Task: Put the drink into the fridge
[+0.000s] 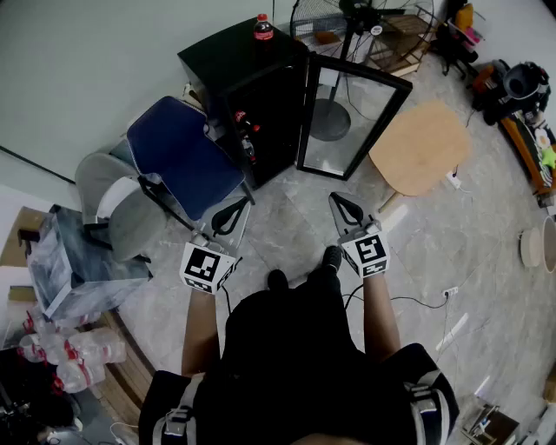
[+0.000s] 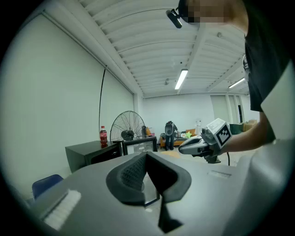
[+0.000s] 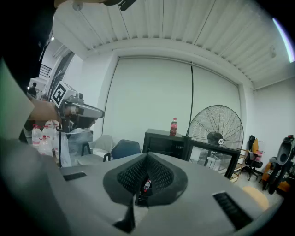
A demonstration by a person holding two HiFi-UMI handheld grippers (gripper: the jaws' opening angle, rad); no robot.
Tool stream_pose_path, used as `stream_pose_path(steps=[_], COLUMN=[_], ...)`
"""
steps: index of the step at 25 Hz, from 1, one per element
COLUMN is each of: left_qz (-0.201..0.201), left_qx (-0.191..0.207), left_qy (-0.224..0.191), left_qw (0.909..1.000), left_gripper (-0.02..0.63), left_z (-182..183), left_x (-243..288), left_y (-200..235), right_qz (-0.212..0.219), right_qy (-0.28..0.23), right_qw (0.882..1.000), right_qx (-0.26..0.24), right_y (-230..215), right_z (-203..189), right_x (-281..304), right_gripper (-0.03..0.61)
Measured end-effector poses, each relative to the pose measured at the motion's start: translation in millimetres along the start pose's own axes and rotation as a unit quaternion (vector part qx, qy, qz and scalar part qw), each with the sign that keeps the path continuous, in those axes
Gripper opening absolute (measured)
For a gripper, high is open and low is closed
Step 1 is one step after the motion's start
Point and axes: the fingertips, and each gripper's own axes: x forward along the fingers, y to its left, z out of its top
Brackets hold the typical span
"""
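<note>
A red-capped cola bottle (image 1: pixel 263 28) stands on top of the black mini fridge (image 1: pixel 234 65), whose glass door (image 1: pixel 347 117) hangs open to the right. More small bottles (image 1: pixel 246 132) show inside the fridge. Both grippers are held side by side over the floor, short of the fridge. My left gripper (image 1: pixel 242 202) is shut and empty, and my right gripper (image 1: pixel 334 197) is shut and empty too. In the left gripper view the bottle (image 2: pixel 103 137) is far off past the shut jaws (image 2: pixel 146 155). The right gripper view shows the bottle (image 3: pixel 174 126) on the fridge (image 3: pixel 163 143), beyond the shut jaws (image 3: pixel 147 155).
A blue chair (image 1: pixel 182 156) and a grey chair (image 1: pixel 122 213) stand left of the fridge. A standing fan (image 1: pixel 347 22) is behind the door, and a round wooden table (image 1: pixel 421 148) is to the right. Packed water bottles (image 1: pixel 74 352) lie at the lower left.
</note>
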Motion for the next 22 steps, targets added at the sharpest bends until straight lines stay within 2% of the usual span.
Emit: stream_pose_path(steps=[10,15,22], left_qz=[0.001,-0.001,-0.006], left_qx=[-0.003,-0.024,-0.021], left_qy=[0.002,-0.015,-0.015], left_qw=[1.0000,0.9996,0.9996], left_gripper=[0.000,0.002,0.016], left_z=[-8,-6,-8], left_x=[-9,-15,-18], left_y=[4,9,11], right_qz=[-0.008,-0.006,-0.004], right_qy=[0.002,0.008,0.002], right_qw=[1.000,1.000,1.000], right_qx=[0.010,0.003,0.001], right_y=[6,9,15], right_z=[-2,-1,2], right_x=[-2,1,7], right_gripper=[0.002,0.002,0.012])
